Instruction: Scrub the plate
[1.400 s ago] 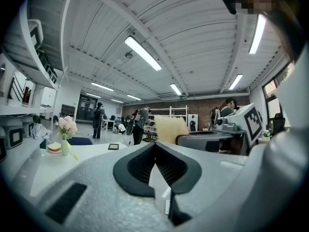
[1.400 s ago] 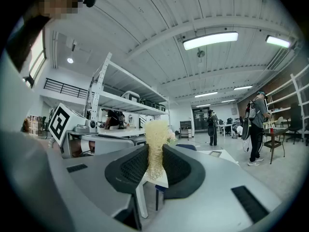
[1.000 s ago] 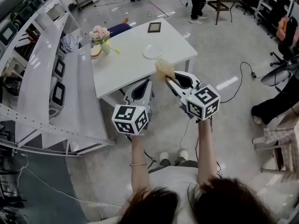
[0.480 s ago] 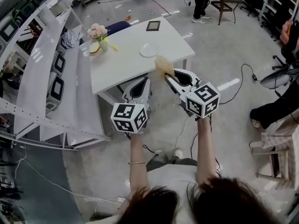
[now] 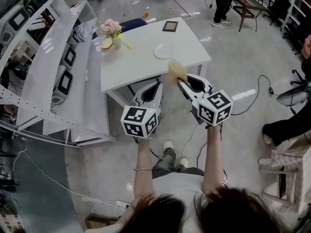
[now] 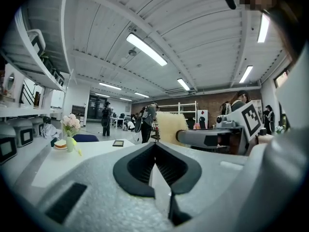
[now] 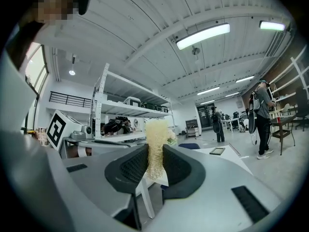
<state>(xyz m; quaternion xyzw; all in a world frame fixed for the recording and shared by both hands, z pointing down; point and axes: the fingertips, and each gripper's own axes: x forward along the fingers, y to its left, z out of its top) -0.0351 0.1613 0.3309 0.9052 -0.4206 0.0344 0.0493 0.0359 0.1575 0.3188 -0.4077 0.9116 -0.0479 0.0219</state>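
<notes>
Straw-yellow scrubber [image 7: 155, 146] sits pinched in your right tool [image 5: 182, 82], its long axis running out past the jaw tips toward the plate [image 5: 164, 51]. Only the head view shows that plate, flat on the tabletop [image 5: 131, 67]. Your left tool [image 6: 154, 144] is pressed together, empty.

The plate [image 5: 164, 51] is set on the desk [image 5: 129, 69], toward its right side. A flower vase [image 5: 112, 33] is placed at the far left corner, a tablet [image 5: 170, 26] at the far edge. Shelving [image 5: 48, 62] is stood left of the desk. Before the desk, the left gripper [image 5: 157, 84] is held beside the right gripper [image 5: 181, 81], with a sponge [image 5: 177, 70] kept between the latter's fingers [image 7: 133, 166], near the plate
</notes>
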